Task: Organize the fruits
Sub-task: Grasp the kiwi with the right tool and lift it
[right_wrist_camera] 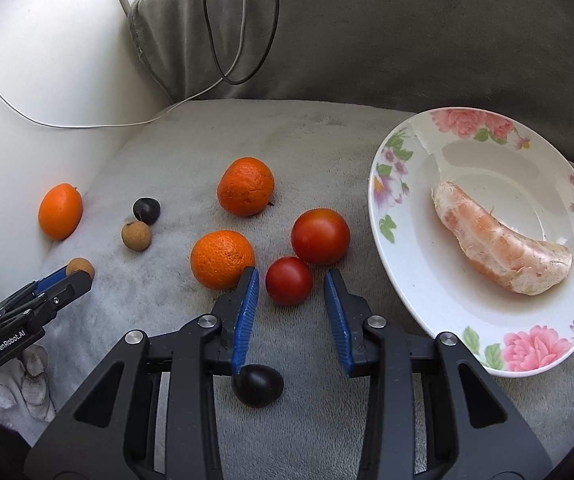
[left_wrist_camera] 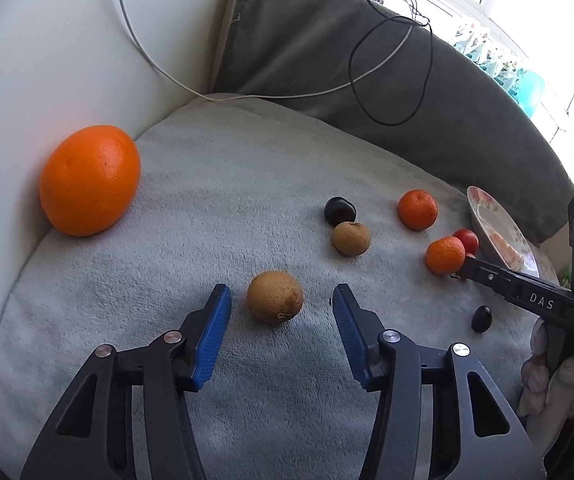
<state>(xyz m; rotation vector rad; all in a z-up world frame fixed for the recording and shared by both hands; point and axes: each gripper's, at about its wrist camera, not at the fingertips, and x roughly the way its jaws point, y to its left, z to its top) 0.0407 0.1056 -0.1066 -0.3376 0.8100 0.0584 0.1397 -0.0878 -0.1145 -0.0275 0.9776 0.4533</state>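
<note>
Grey plush sofa cushion [right_wrist_camera: 167, 152] holds loose fruit; right gripper [right_wrist_camera: 291, 292], jaws wide and empty, flanks small tomato [right_wrist_camera: 289, 286]—smooth, soft; pinch its sides gently.

On the grey plush blanket [right_wrist_camera: 167, 152], two wrinkled orange mandarins [right_wrist_camera: 246, 186] lie left of two round red tomatoes [right_wrist_camera: 320, 236]. The flowered white plate [right_wrist_camera: 391, 200] sits to their right, a peeled citrus segment [right_wrist_camera: 499, 240] in it.

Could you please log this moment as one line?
left gripper: open, around near brown round fruit | right gripper: open, around smaller red tomato | floral white plate: holds peeled orange segment
</note>
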